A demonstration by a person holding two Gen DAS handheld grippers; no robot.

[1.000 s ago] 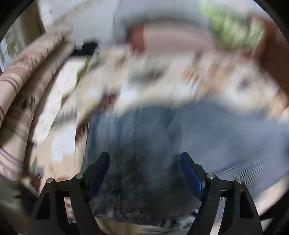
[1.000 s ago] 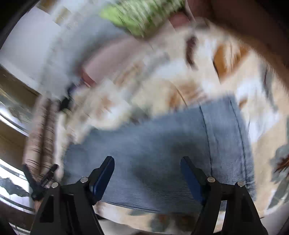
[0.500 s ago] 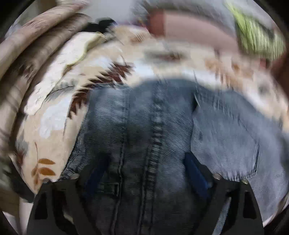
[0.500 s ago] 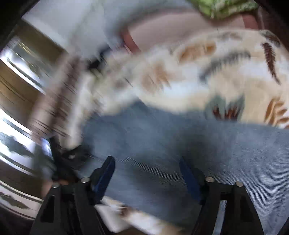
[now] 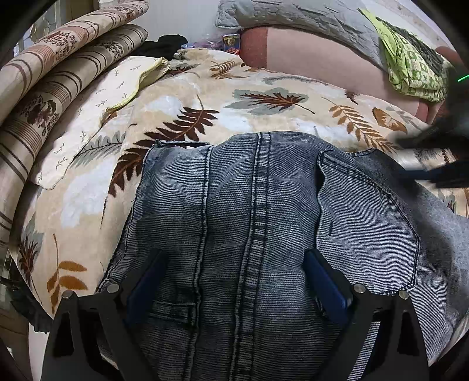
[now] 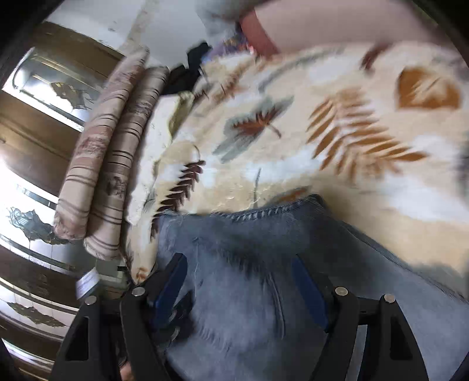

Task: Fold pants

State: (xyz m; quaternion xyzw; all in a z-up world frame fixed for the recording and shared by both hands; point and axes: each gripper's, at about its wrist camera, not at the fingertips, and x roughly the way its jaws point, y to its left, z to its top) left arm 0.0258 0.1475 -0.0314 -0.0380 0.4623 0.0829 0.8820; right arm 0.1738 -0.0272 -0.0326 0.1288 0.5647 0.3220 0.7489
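Observation:
Blue-grey denim pants lie on a leaf-patterned blanket, seat side up, with the centre seam and a back pocket showing. My left gripper is open, its fingers spread just above the pants near the waistband. In the right wrist view the pants fill the lower frame, blurred. My right gripper is open, close over the denim. It also shows as a dark blur at the right edge of the left wrist view.
Striped folded bedding is stacked at the left. A grey quilt and a green patterned cloth lie at the back over a pink bolster. A mirrored wooden wardrobe stands beyond the bed's left edge.
Both grippers have come down closer to the pants. The left view swung onto the seat and pocket. The right gripper moved left toward the pants' near-left edge. Both stayed open.

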